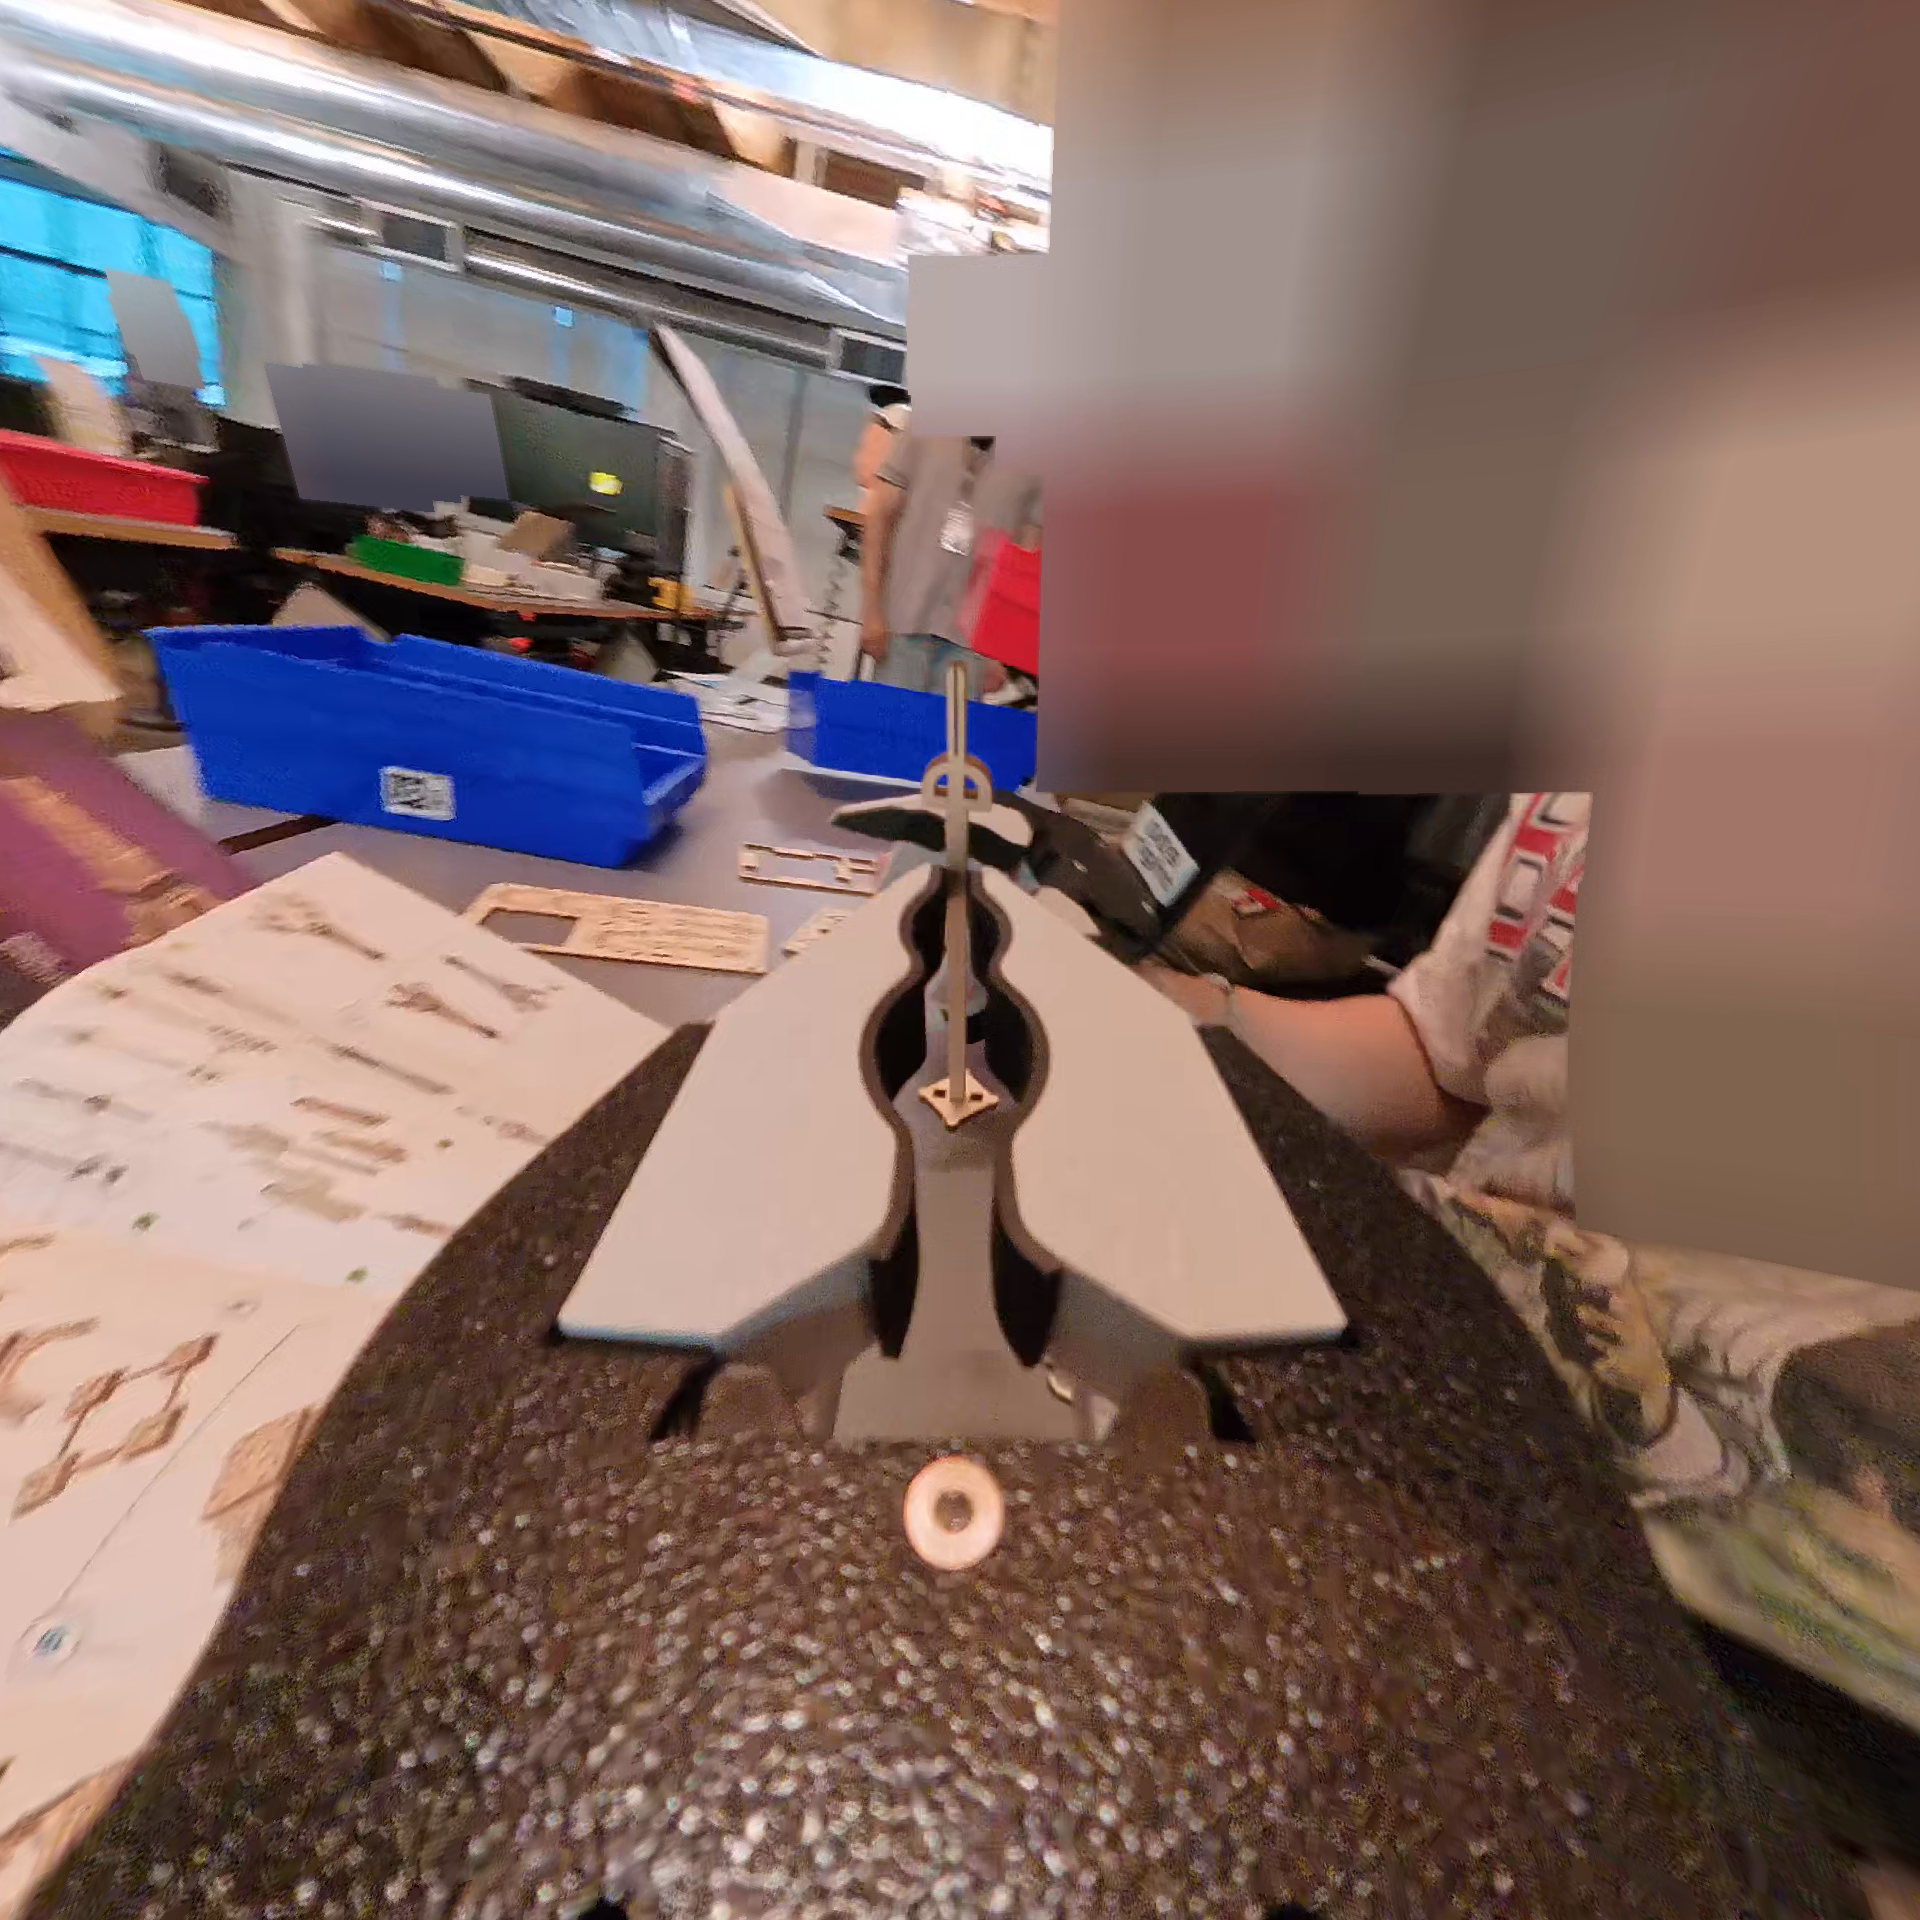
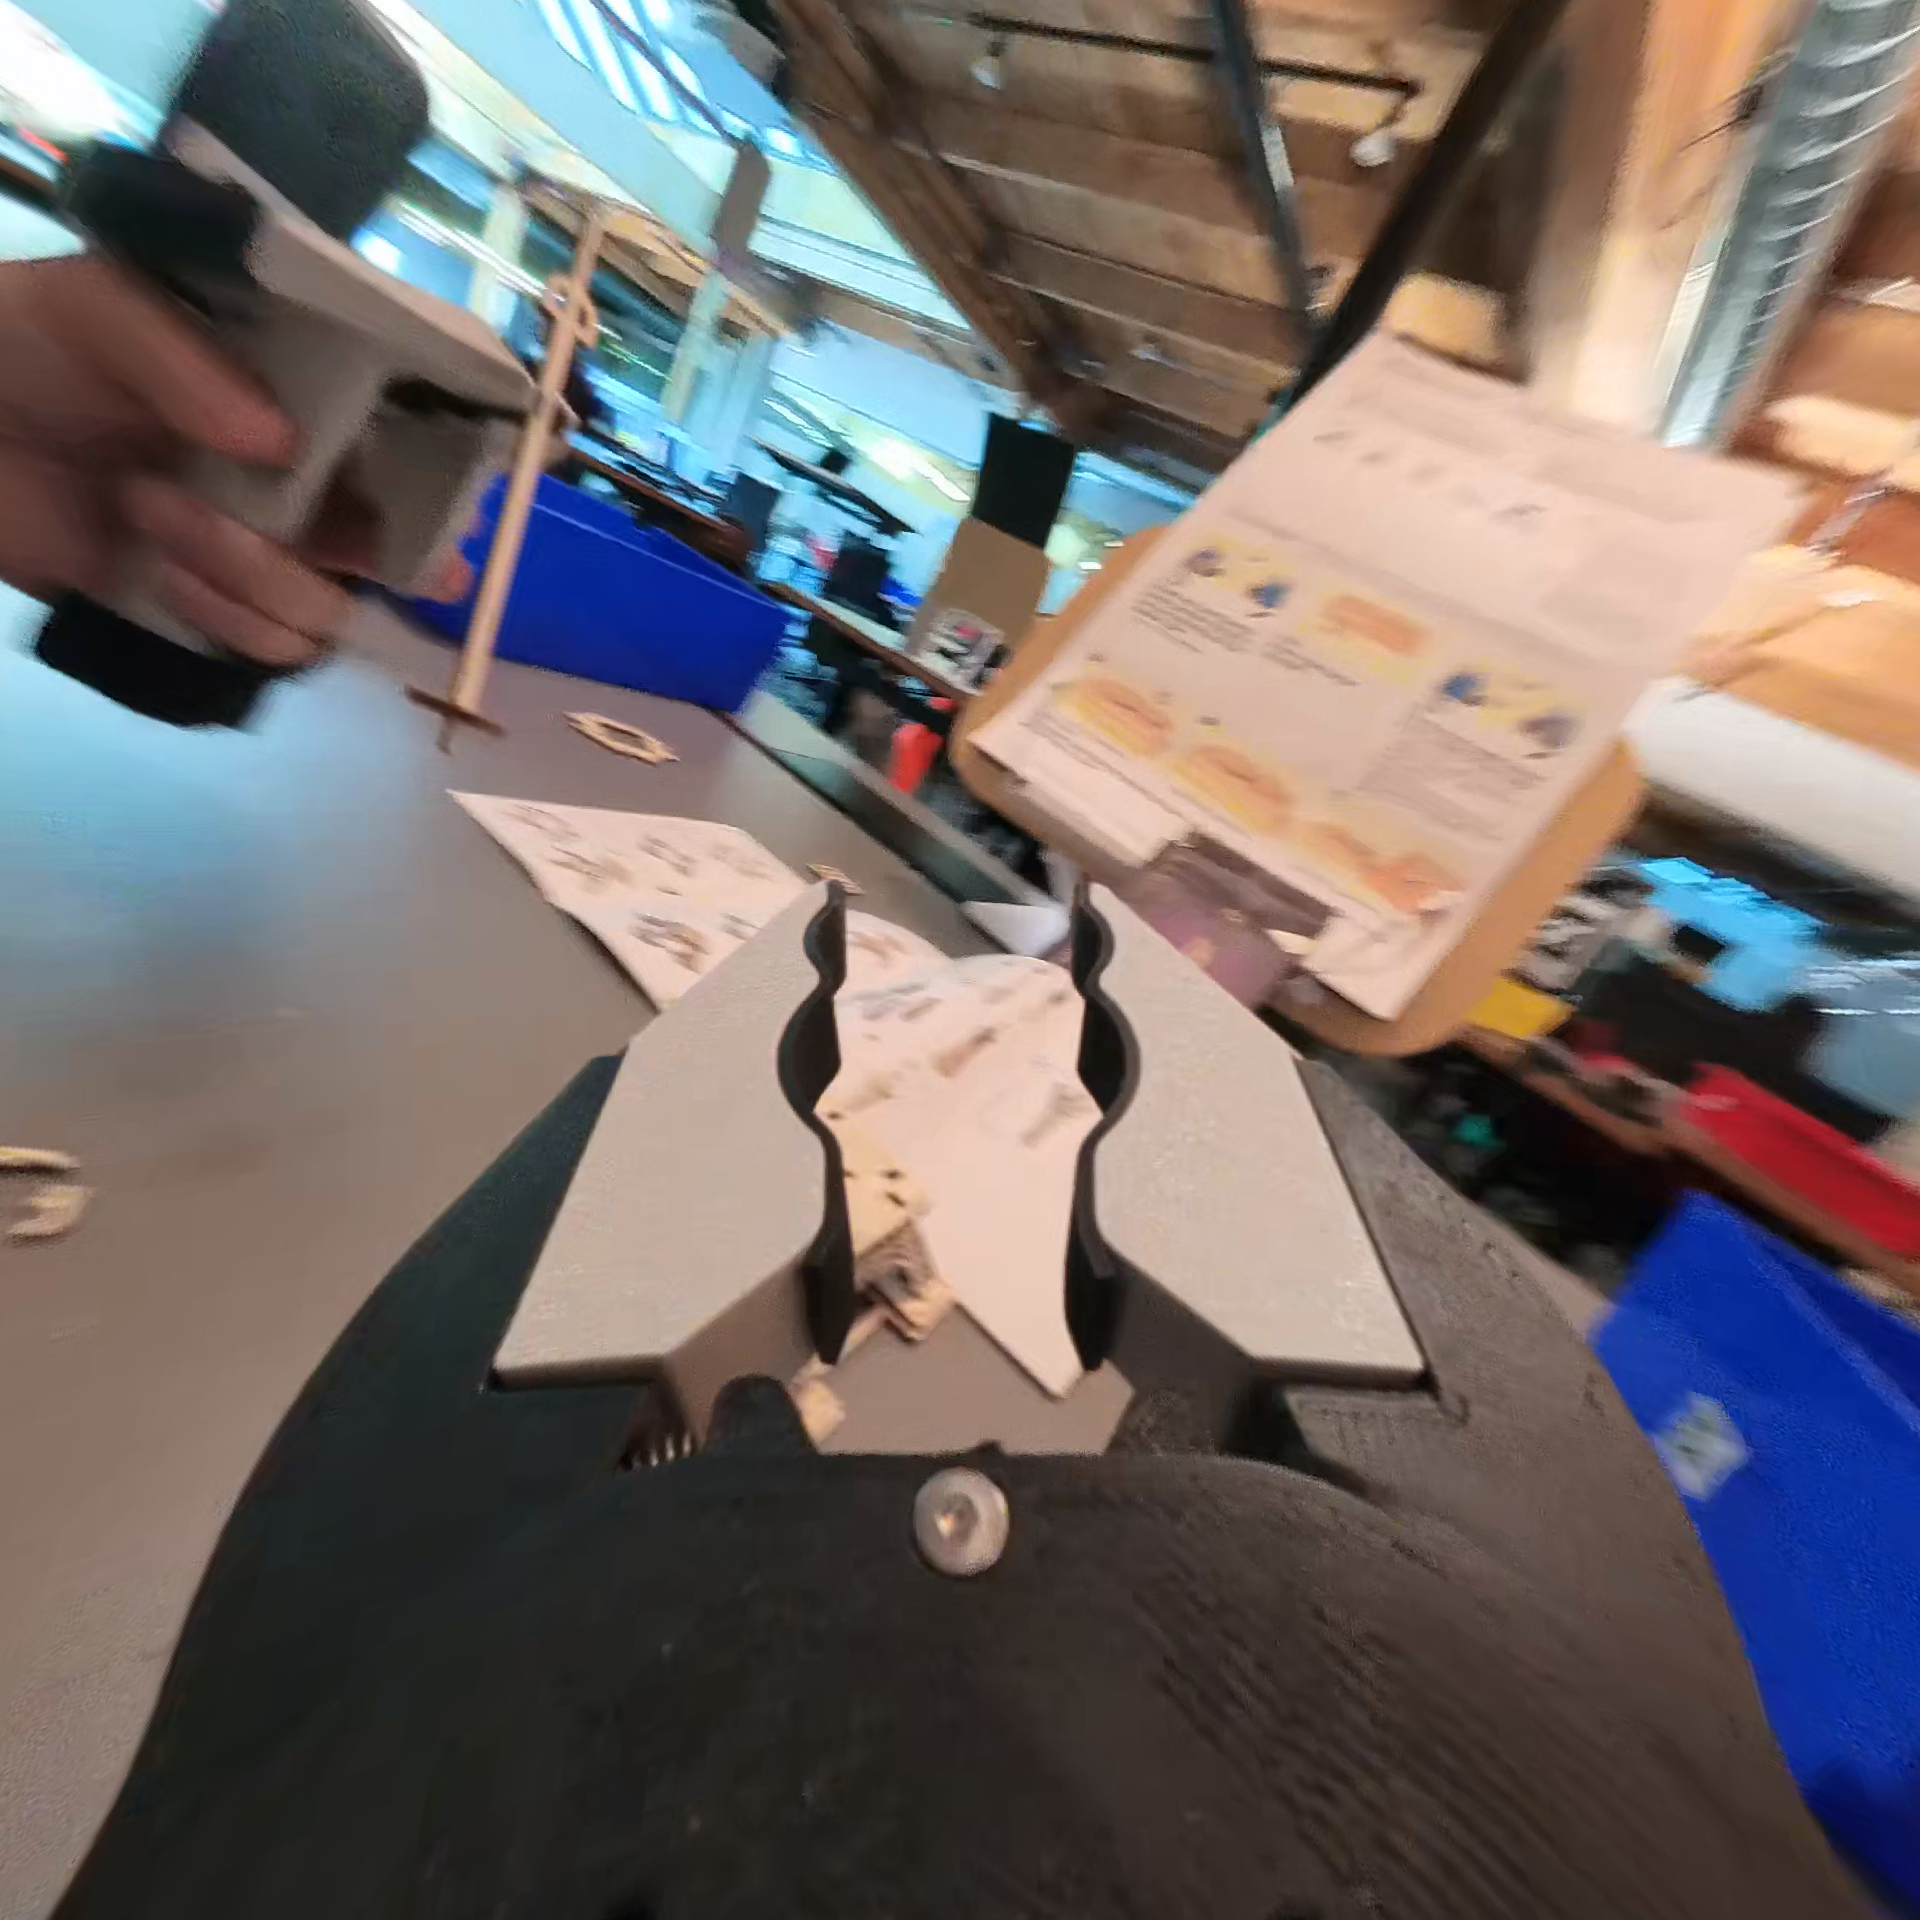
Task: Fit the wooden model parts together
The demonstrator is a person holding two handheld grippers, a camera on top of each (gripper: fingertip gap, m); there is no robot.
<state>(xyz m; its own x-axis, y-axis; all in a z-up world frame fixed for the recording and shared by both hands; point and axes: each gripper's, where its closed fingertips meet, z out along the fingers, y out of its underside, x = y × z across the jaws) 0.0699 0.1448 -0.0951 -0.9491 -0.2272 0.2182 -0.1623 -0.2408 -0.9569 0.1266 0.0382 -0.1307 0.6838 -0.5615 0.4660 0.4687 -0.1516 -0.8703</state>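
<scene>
Wooden stick part (image 1: 954,935) w/ small square base plate and arch piece near its top — pinched between the left gripper (image 1: 954,894) fingers, long axis upright, above a dark grey table (image 2: 208,987) in a cluttered workshop w/ blue bins (image 1: 416,738). Right gripper (image 2: 956,925) — jaws apart, empty, over instruction sheets (image 2: 644,883).
</scene>
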